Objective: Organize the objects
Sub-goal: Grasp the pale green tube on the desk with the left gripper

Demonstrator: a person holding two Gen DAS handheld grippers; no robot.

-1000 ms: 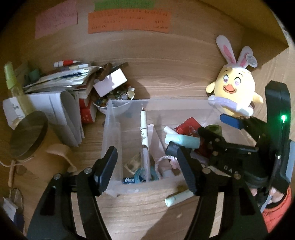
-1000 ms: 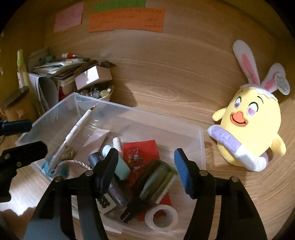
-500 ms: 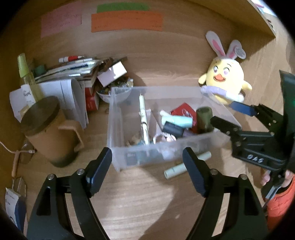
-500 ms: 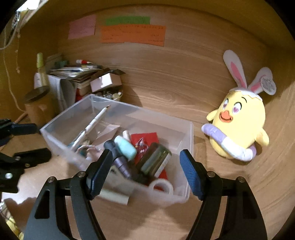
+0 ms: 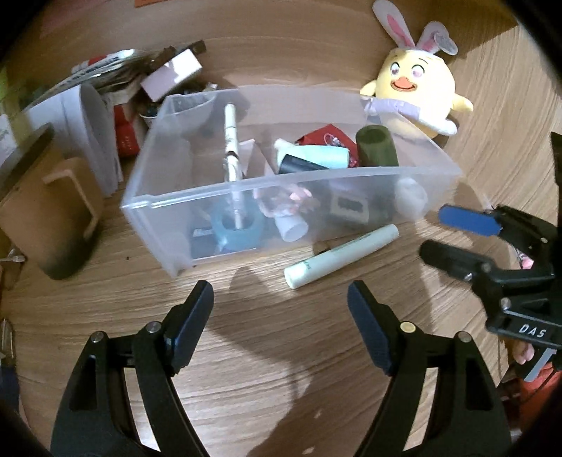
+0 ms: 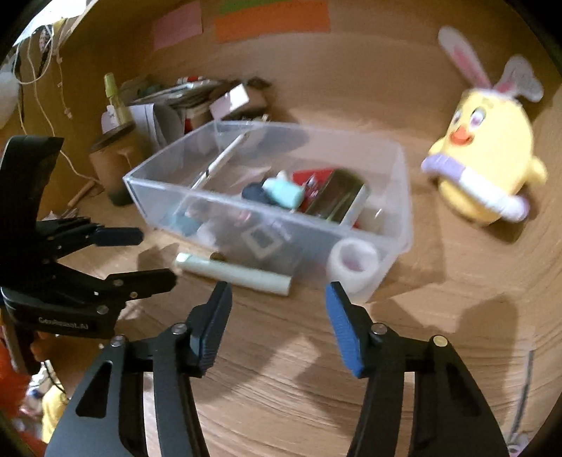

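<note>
Both grippers are empty right now. The left gripper (image 5: 280,302) has its jaws spread wide over bare wood, nothing between them; they've been opening over the last second. The right gripper (image 6: 278,298) sits at a narrower gap, its jaws having just been closing, also with nothing between the pads — it's pointing at the near wall of the bin. From the left wrist view you can see the right gripper off to the side, its blue pad just past the bin's right corner. Just beyond the left gripper's tips lies a pale green tube (image 5: 341,261) flat on the wooden desk (image 5: 267,369), outside the bin and right beside its front wall, angled a bit. The clear plastic bin (image 5: 404,172) holds a jumble: a white pen (image 5: 232,147) leaning lengthwise, a dark green bottle (image 5: 376,147), a light blue tube (image 5: 316,156), a red packet (image 5: 326,135), a blue tape ring (image 5: 237,228) and a white tape roll (image 6: 354,262) pressed into the front corner. Further out, a yellow chick plush (image 5: 419,88) with bunny ears sits behind the bin's right end, touching or nearly touching it. On the other side there's a brown mug (image 5: 52,211) with a dark lid, plus a messy stack of papers and boxes (image 5: 105,98). Sticky notes (image 6: 270,19) are stuck on the back panel.
</note>
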